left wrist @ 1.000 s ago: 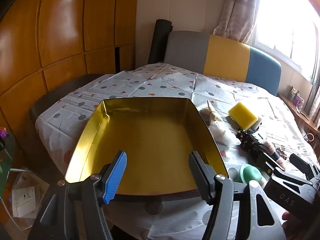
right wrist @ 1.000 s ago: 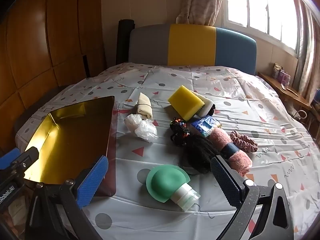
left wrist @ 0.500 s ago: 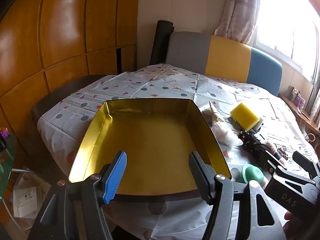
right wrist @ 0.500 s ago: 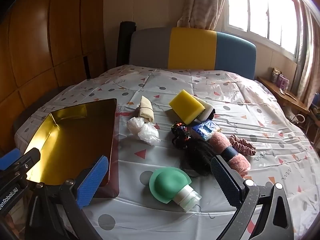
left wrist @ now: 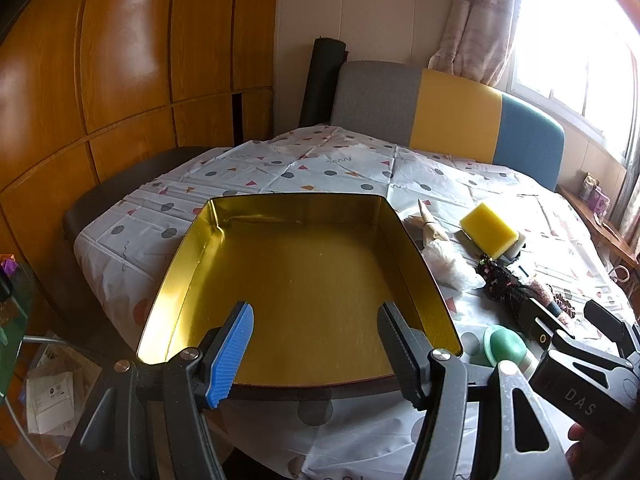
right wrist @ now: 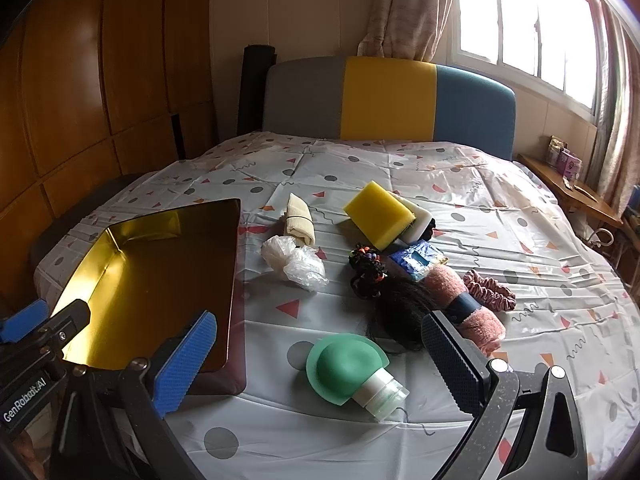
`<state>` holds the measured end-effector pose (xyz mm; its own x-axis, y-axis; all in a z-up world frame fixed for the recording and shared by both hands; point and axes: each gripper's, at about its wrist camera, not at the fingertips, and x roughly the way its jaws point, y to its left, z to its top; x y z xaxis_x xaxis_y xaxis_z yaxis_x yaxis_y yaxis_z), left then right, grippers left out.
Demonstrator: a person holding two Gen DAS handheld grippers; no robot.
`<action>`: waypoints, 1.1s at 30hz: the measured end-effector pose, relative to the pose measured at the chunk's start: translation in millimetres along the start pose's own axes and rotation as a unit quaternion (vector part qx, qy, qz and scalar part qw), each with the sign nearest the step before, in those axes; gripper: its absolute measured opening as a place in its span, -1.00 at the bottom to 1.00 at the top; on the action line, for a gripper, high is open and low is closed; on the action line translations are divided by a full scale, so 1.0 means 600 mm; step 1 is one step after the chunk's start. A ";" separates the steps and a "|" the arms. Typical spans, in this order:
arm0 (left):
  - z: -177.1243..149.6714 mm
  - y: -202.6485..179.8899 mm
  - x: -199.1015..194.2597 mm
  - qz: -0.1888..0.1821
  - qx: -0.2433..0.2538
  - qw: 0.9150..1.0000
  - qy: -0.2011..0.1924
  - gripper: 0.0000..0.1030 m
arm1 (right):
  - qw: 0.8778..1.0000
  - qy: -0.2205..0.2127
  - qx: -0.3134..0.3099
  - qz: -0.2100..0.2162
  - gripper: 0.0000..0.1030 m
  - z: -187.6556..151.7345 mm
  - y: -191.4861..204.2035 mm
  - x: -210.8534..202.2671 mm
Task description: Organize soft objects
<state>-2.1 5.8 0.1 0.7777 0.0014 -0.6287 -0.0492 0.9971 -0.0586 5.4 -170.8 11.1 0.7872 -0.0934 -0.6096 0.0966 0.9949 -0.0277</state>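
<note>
The left tongs (left wrist: 316,344) hang with their jaws partly apart and nothing between them, poised over the near edge of the shallow gold-lined metal tin (left wrist: 304,276), which sits bare inside on the bed's white sheet with coloured dots and triangles (right wrist: 460,184). The right tongs (right wrist: 320,356) gape wide, also holding nothing (their blue pad is to the left, the black one to the right). Just ahead of them, between the pads, lies a green silicone squeeze bottle with a pale cap (right wrist: 352,368). Beyond it is a dark tuft of hair-like fibre (right wrist: 400,308), touching a rolled pink fluffy towel with a dark band (right wrist: 464,300). A pink ruffled scrunchie (right wrist: 490,290) lies just right of the towel. Farther ahead are a black multicoloured hair tie bundle (right wrist: 366,266), a blue packet (right wrist: 416,258), a yellow sponge block (right wrist: 378,214) leaning on a white one, a crumpled clear plastic bag (right wrist: 294,260) and a rolled beige cloth (right wrist: 298,220). The tin is to the left of the right tongs, well apart from the soft things.
</note>
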 end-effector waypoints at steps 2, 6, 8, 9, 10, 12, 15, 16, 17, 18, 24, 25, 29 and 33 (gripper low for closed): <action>0.000 -0.001 0.000 0.000 0.000 1.000 0.001 0.27 | 1.000 0.001 0.000 0.001 1.00 -0.001 0.001 0.000; -0.001 -0.002 0.000 0.000 0.001 1.000 0.001 0.27 | 1.000 0.001 -0.001 0.001 1.00 -0.002 0.002 0.001; -0.001 -0.002 0.000 0.000 0.001 1.000 0.001 0.27 | 1.000 0.002 0.000 0.002 1.00 -0.002 0.001 0.001; -0.001 -0.002 0.000 -0.001 0.000 1.000 0.002 0.27 | 1.000 0.001 -0.001 0.002 1.00 -0.002 0.001 0.001; -0.001 -0.002 0.000 -0.001 0.000 1.000 0.002 0.27 | 1.000 0.001 -0.001 0.002 1.00 -0.002 0.001 0.001; -0.001 -0.003 0.001 -0.001 0.001 1.000 0.003 0.27 | 1.000 0.002 0.000 0.002 1.00 -0.001 0.000 0.002; -0.002 -0.002 0.001 -0.002 0.000 1.000 0.003 0.27 | 1.000 0.001 -0.001 0.001 1.00 -0.001 0.003 0.001; -0.003 -0.002 0.001 -0.001 0.000 1.000 0.003 0.27 | 1.000 0.001 -0.001 0.002 1.00 -0.001 0.003 0.001; -0.003 -0.003 0.001 -0.001 0.000 1.000 0.003 0.27 | 1.000 0.000 -0.001 0.002 1.00 -0.001 0.003 0.000; -0.002 -0.002 0.002 0.000 0.001 1.000 0.003 0.27 | 1.000 0.000 0.000 0.002 1.00 -0.001 0.002 0.000; -0.002 -0.002 0.002 0.001 0.001 1.000 0.005 0.27 | 1.000 -0.001 -0.002 0.002 1.00 0.000 0.003 -0.001; -0.002 -0.002 0.002 0.002 0.001 1.000 0.005 0.27 | 1.000 0.000 -0.002 0.003 1.00 0.001 0.003 -0.001; -0.003 -0.002 0.002 0.002 0.000 1.000 0.007 0.27 | 1.000 0.000 -0.002 0.002 1.00 0.000 0.004 -0.002; -0.003 0.001 0.003 0.001 0.000 1.000 0.009 0.27 | 1.000 0.000 -0.003 0.003 1.00 -0.001 0.006 -0.002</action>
<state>-1.6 6.2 -2.6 0.7657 0.0016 -0.6432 -0.0502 0.9971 -0.0574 4.8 -167.3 11.3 0.7873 -0.0878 -0.6103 0.0887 0.9956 -0.0289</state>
